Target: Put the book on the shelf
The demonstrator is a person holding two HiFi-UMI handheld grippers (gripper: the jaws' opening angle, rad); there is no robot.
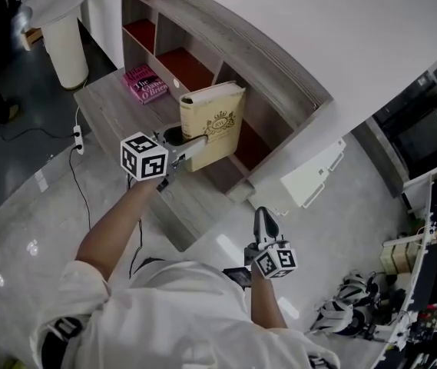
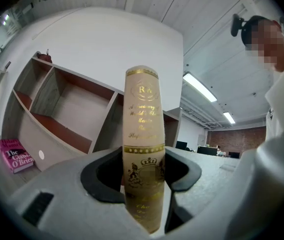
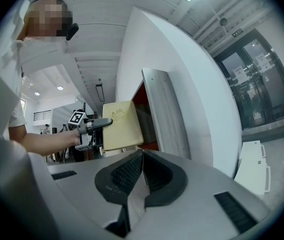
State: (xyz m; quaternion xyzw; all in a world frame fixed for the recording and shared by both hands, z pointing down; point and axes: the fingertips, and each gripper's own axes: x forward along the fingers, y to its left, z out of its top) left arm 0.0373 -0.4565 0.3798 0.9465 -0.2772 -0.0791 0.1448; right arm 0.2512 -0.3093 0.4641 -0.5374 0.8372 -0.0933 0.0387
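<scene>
Nearest the person, the right gripper [image 1: 263,221] hung well short of the shelf [image 1: 276,68], its jaws pressed together on nothing. The left gripper [image 1: 191,146] clenched the cream book [image 1: 218,118] upright (gilt spine toward its camera), in the air just in front of the shelf's open compartments. Farther off, a pink book [image 1: 147,83] lay flat on the wooden ledge [image 1: 110,110] at the shelf's foot.

Cream gilt-stamped book [image 1: 216,120] upright before wooden shelf [image 1: 241,44]
</scene>
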